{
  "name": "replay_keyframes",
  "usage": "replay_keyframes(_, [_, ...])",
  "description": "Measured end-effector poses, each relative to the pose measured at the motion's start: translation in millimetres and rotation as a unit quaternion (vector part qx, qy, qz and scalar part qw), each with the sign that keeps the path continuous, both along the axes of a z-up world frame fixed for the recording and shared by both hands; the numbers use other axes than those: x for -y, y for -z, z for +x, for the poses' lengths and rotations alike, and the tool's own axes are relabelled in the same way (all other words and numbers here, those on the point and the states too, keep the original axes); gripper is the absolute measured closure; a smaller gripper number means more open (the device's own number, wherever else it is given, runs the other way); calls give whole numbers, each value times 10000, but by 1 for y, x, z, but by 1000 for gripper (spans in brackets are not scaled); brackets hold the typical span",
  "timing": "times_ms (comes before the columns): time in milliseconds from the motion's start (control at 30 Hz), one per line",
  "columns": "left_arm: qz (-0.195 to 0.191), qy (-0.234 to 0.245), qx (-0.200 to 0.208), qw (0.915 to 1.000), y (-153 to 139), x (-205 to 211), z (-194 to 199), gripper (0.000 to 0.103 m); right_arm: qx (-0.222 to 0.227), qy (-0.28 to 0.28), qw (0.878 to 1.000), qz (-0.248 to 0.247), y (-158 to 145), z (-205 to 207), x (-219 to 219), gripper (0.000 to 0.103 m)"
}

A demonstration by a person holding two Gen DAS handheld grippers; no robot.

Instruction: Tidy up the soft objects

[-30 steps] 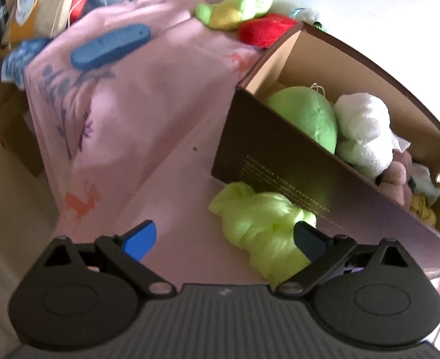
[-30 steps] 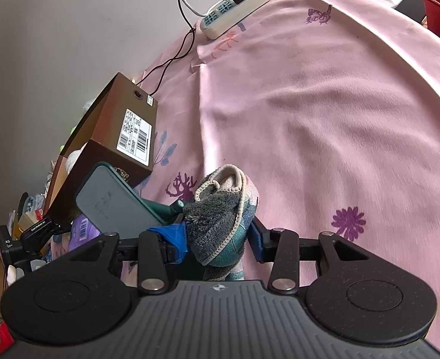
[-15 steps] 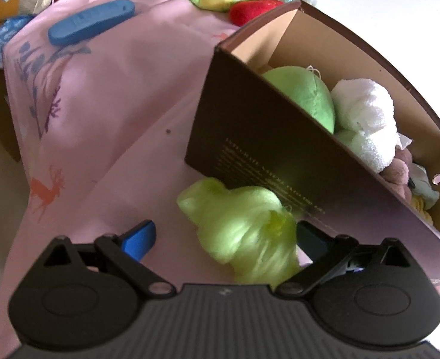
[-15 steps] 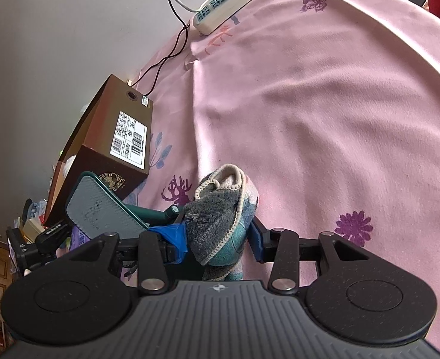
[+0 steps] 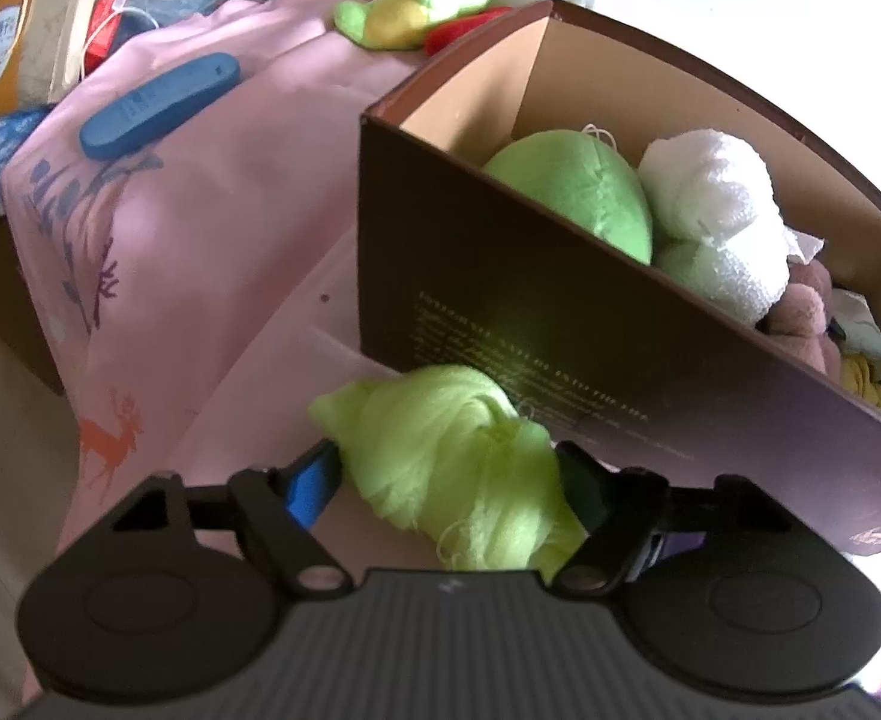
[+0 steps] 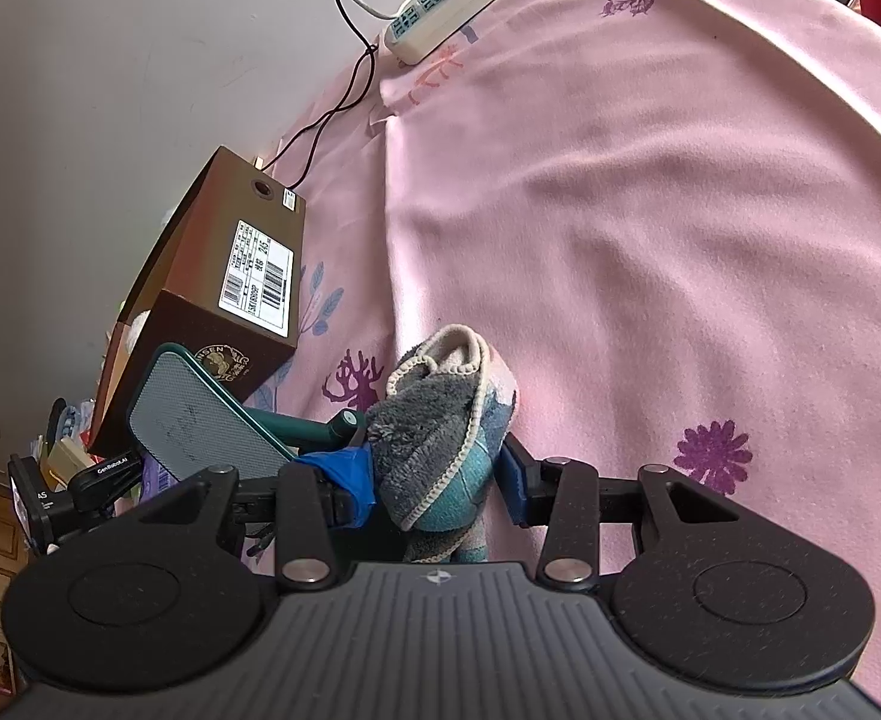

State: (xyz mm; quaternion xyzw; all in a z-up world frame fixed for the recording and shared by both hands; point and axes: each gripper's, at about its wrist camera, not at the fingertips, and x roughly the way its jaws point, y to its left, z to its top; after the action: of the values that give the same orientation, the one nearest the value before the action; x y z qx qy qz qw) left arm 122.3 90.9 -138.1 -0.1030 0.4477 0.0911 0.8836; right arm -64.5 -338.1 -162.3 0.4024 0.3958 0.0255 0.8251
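A lime-green yarn bundle (image 5: 440, 444) lies on the pink cloth (image 5: 212, 228), right against the brown shoebox (image 5: 560, 312). My left gripper (image 5: 446, 480) is closing, with the bundle between its jaws and a pad touching each side. The box holds a green plush (image 5: 578, 192), a white plush (image 5: 716, 210) and smaller soft pieces. My right gripper (image 6: 440, 474) is shut on a folded grey, teal and cream cloth (image 6: 434, 420), held above the pink cloth (image 6: 650, 210). The shoebox (image 6: 230, 276) stands to its left.
A blue case (image 5: 158, 105) lies on the cloth at the left. A green-yellow plush (image 5: 416, 6) and a red soft thing (image 5: 464, 30) sit behind the box. A paper bag (image 5: 26, 54) is at the far left. A power strip (image 6: 458, 0) with cables lies by the wall.
My left gripper has moved in over the lime-green bundle and its jaws have narrowed onto it. The right gripper still holds the folded cloth and has barely moved.
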Motion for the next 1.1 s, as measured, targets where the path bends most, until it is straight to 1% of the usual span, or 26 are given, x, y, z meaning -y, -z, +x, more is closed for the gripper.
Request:
replay_keyframes(167, [193,15,-5,9998,-2,3,-3,29,-3,-23,10000,7,1,2,1,78])
replay_keyframes(500, [380,36,54,9993,-11,8,-8,30,13,-27,10000,2,2,2,1,78])
replay_keyframes(733, [528,40,167,9985,-24,12,-13,31,63,-11,10000,-14,1,0,2,79])
replay_keyframes(933, [591,11,307,9978,-39,14,-20,32,204,255,9994,-134,-6,-4,12,79])
replay_keyframes(1100, [716,50,426,9965,-52,20,-28,33,563,664,9959,-247,-23,-8,28,79])
